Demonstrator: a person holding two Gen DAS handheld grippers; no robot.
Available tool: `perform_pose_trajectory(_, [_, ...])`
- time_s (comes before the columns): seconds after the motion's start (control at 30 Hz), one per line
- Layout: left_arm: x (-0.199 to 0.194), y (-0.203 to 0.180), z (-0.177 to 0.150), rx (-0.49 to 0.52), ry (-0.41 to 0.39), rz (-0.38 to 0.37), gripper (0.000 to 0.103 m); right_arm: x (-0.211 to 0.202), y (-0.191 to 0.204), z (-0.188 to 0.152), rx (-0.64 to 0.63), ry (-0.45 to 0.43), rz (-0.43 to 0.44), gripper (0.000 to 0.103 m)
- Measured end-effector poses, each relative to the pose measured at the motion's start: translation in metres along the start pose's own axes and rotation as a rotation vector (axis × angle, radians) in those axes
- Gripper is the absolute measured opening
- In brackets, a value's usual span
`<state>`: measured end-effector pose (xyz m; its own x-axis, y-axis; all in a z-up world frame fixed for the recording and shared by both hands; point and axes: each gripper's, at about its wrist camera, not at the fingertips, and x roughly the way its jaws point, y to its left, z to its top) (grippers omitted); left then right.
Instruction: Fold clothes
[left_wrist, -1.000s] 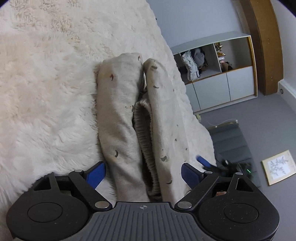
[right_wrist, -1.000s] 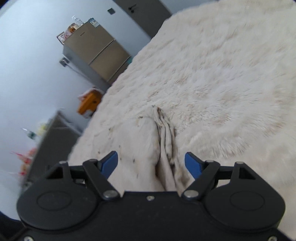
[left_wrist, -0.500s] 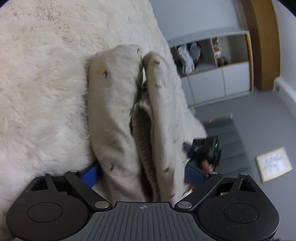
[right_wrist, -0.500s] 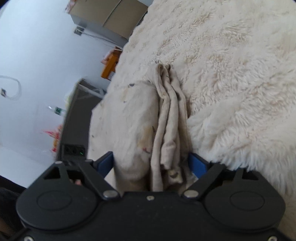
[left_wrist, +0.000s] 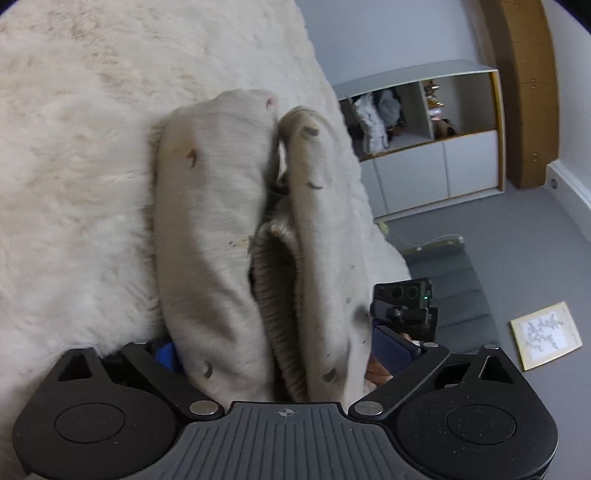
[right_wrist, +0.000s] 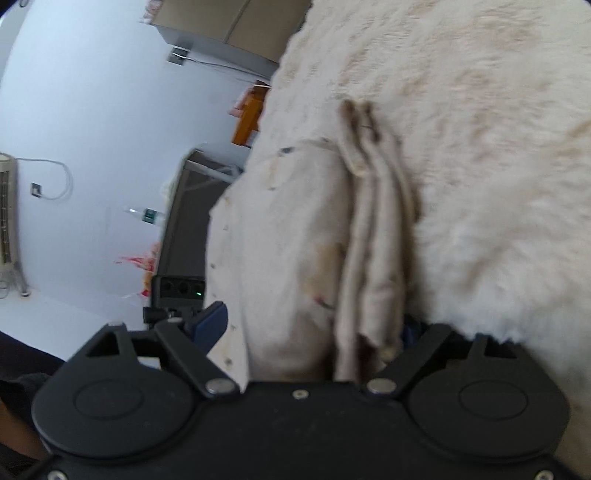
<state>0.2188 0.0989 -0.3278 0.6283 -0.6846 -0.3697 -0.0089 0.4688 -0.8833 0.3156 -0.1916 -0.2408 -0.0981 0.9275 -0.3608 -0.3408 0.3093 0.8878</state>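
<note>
- My left gripper (left_wrist: 273, 354) stands wide around the near end of the folded beige speckled cloth bundle (left_wrist: 221, 229); my right gripper (right_wrist: 314, 328) is closing around its other end.
- I'd squeeze all layers evenly before lifting.
- The bundle lies on the shaggy cream bed cover (left_wrist: 74, 166), long axis running away from each gripper.

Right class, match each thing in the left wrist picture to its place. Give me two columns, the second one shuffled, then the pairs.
1. folded garment
2. fluffy blanket
3. framed picture
4. shelf cabinet

A. on the grey floor
B. spread under the garment
C. lying between the jaws
D. against the far wall

Pairs: 1-C, 2-B, 3-A, 4-D
</note>
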Motion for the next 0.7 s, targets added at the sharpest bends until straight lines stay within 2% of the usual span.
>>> perform_pose_trajectory(0.03, [-0.001,0.002,-0.002,-0.012,-0.019,0.014,0.062,0.000,0.003,0.000,-0.008,-0.001,-0.006,0.058])
perform_pose_trajectory(0.07, [-0.001,0.000,-0.004,-0.002,-0.027,0.028,0.049,-0.003,0.006,0.001,-0.015,0.001,-0.018,0.042])
perform_pose_trajectory(0.17, [-0.001,-0.010,-0.009,0.045,-0.040,0.061,0.036,-0.015,0.026,-0.003,-0.070,0.005,-0.076,0.035])
perform_pose_trajectory(0.27, [-0.006,-0.031,-0.009,0.107,-0.063,0.049,0.032,-0.019,0.058,-0.001,-0.133,0.010,-0.130,0.033])
perform_pose_trajectory(0.47, [-0.050,-0.053,-0.012,0.146,-0.134,-0.010,0.031,-0.013,0.145,0.016,-0.306,0.045,-0.211,0.032])
perform_pose_trajectory(0.6, [-0.105,-0.060,0.000,0.127,-0.261,-0.056,0.031,0.021,0.201,0.062,-0.421,0.073,-0.220,0.032])
perform_pose_trajectory(0.7, [-0.140,-0.062,0.013,0.112,-0.354,-0.056,0.031,0.050,0.233,0.097,-0.493,0.108,-0.207,0.032])
